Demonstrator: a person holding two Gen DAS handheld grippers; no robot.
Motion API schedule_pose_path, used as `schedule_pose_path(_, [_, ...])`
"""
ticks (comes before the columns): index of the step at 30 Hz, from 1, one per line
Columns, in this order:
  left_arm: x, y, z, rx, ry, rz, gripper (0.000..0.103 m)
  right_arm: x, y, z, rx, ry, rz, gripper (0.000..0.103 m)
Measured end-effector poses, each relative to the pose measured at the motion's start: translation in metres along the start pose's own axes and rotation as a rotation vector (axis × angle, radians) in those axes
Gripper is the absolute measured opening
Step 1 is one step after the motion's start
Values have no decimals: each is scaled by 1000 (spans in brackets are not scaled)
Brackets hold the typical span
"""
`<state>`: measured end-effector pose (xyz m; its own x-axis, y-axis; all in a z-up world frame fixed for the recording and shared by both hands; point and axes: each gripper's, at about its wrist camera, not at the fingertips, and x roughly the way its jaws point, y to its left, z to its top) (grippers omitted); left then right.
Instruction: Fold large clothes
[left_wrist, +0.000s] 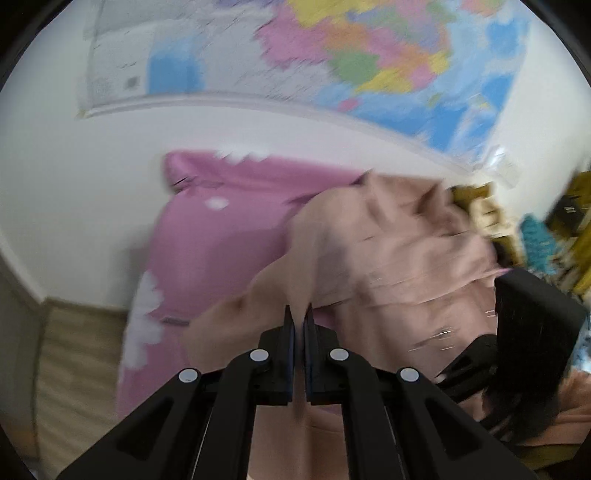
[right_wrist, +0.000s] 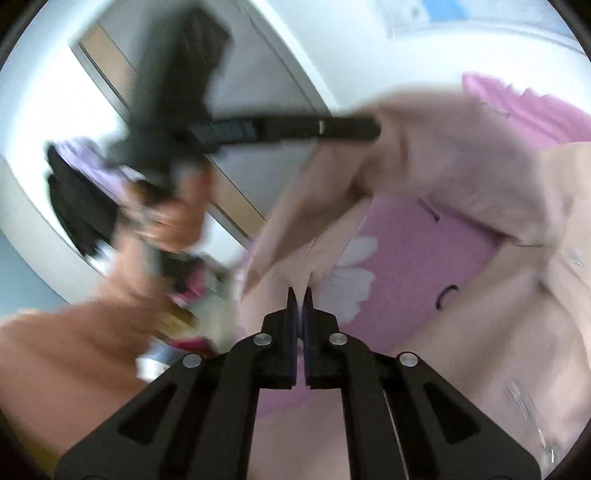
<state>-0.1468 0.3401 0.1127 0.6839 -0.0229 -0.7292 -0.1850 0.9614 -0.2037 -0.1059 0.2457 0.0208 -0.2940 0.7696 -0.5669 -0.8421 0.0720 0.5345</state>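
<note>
In the left wrist view, at the bottom centre of the frame, the left gripper (left_wrist: 298, 314) has its two jaws pressed together, and a fold of the beige garment (left_wrist: 391, 258) comes out from between them. So this gripper is closed on the cloth. From the tips the garment runs up and to the right of the frame, in a broad loose sheet, towards the right gripper (left_wrist: 517, 332), which shows as a dark body at the right edge.

In the right wrist view the right gripper (right_wrist: 300, 295) is also closed at the bottom centre, and a thin edge of the beige garment (right_wrist: 461, 155) rises from between its tips, so I judge that it grips the cloth too. The left gripper (right_wrist: 354, 129) reaches in from the upper left of that frame, held by a hand (right_wrist: 173, 218), and its tip meets the garment in the upper middle.

Behind the garment lies the pink sheet (left_wrist: 221, 240) with white flowers, in the middle of both frames. Farthest, at the top of the left view, a coloured map (left_wrist: 369, 48) hangs on the wall.

The garment hangs between the two grippers, and its long axis seems to go from one to the other. Neither hand is clearly nearer to it. The next move, I think, depends on keeping this span stretched over the pink sheet.
</note>
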Motion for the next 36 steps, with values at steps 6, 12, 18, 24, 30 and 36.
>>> schedule_pose_path(6, [0, -65, 25, 61, -29, -218, 5, -177, -25, -51, 147, -325, -52, 3])
schedule_pose_path(12, [65, -122, 15, 137, 75, -348, 20, -270, -77, -149, 430, -433, -375, 3])
schedule_pose_path(18, [129, -104, 4, 80, 148, -231, 30, -267, -103, -192, 551, -363, -743, 58])
schedule_pose_path(24, [134, -98, 7, 65, 150, -188, 30, -230, -46, -168, 198, -293, -692, 74])
schedule_pose_path(30, [139, -112, 6, 113, 152, -176, 30, -164, -41, -173, -9, -1, -792, 75])
schedule_pose_path(36, [147, -107, 4, 92, 166, -164, 31, -156, -53, -175, -9, 50, -774, 44])
